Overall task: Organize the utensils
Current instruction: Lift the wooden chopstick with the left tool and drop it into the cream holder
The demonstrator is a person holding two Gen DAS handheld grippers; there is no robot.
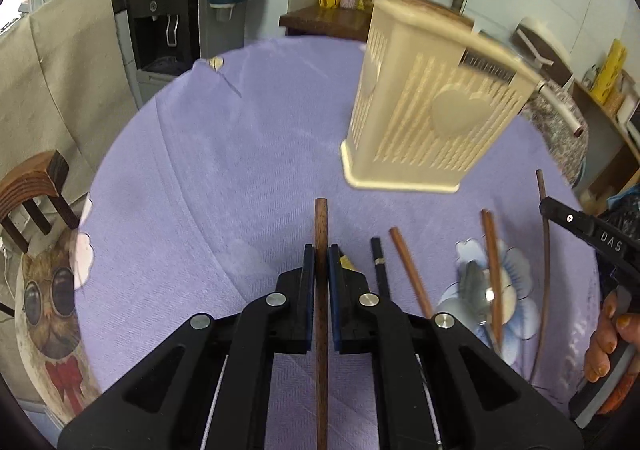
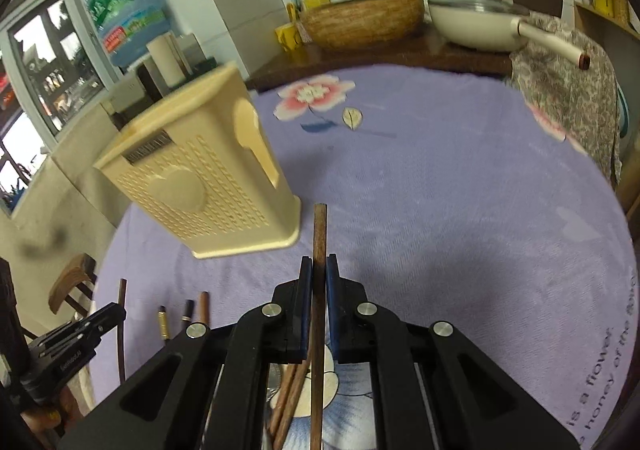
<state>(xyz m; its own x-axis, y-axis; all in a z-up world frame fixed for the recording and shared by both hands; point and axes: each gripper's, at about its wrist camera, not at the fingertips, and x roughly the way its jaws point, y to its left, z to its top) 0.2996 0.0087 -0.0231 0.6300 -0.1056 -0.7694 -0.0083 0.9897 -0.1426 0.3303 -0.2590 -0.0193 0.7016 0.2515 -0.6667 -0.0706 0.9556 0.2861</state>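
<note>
Left gripper (image 1: 321, 262): I am clamping my blue-padded jaws tight on a brown wooden chopstick (image 1: 321, 234), which is pointing straight ahead between the fingers, its tip poking out beyond them.

Right gripper (image 2: 319, 274): I am pinching a second brown wooden chopstick (image 2: 319, 234) the same way, jaws closed on its shaft, tip sticking forward past the pads.

Just right of my left gripper: a black chopstick with a silver band (image 1: 380, 270), a loose brown chopstick (image 1: 410, 274) and another brown pair (image 1: 493, 262) are lying on the cloth, with a thin dark stick (image 1: 545, 250) farther right beside my other gripper.

Under my right gripper: two more brown chopsticks (image 2: 290, 398) are lying on the blue flower print.

Ahead of both grippers: the cream slotted plastic utensil holder with a heart panel (image 1: 432, 109) is standing on the lavender tablecloth (image 1: 240, 153), ahead-right of my left gripper and ahead-left of my right; it looks blurred.

Beyond the table: a water dispenser (image 1: 160, 9) and a woven basket (image 2: 360, 19) are showing.
</note>
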